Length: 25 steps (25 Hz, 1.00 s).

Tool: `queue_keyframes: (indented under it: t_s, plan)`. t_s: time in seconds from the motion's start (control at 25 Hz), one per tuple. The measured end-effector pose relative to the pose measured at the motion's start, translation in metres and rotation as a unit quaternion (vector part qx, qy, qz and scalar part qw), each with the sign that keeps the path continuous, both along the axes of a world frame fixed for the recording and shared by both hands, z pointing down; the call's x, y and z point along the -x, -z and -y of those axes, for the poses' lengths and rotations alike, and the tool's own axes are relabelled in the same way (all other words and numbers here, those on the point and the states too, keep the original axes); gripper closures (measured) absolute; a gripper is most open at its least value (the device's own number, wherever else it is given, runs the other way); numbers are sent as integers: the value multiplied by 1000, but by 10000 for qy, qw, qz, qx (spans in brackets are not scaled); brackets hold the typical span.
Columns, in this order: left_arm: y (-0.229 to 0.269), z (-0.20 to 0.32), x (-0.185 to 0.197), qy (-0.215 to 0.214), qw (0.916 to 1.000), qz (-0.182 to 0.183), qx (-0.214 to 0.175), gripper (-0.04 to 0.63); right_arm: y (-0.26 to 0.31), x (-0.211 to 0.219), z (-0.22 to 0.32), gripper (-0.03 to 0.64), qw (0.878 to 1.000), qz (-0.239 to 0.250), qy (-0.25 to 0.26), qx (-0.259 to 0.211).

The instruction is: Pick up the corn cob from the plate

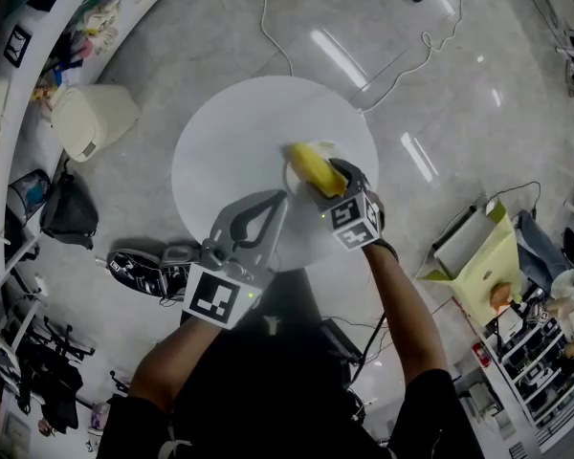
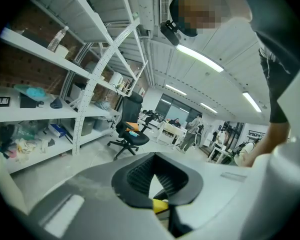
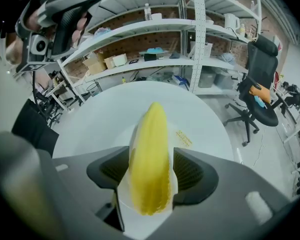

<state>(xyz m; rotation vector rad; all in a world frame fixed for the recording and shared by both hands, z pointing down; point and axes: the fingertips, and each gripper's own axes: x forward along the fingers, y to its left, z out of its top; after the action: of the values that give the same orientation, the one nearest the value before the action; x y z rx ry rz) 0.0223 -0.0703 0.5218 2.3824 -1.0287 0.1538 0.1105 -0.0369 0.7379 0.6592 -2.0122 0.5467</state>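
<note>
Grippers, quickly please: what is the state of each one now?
Left gripper: shut, holding nothing.
Right gripper: open, corn cob between its jaws, not gripped.

Corn cob (image 1: 314, 167) on plate (image 3: 123, 200) on round table (image 1: 220, 151), between jaws of right gripper (image 3: 150, 170), left gripper (image 1: 279, 199) to its left

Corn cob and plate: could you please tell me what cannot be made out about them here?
- Right gripper view: the corn cob hides its own underside and where it rests on the plate.
- Head view: the right gripper covers the near end of the cob and most of the plate.
- Left gripper view: only a yellow sliver of cob shows past the left gripper; the plate is not visible.
</note>
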Motion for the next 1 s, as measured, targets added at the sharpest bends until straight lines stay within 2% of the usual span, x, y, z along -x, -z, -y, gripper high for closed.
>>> queue_keyframes:
  t_s: [0.32,0.4,1.0]
  plan:
    - [-5,0,0,79,9999,-39,70,595,-7,1,1,338,10000,-52,30,48]
    - [-6,0,0,86,9999,-24,99,595,-8,0,1,360,10000,-78,20,18]
    - [-10,-4,3,139,9998,-67,120,595,-8,1,1,365,9998,-204,16,-21]
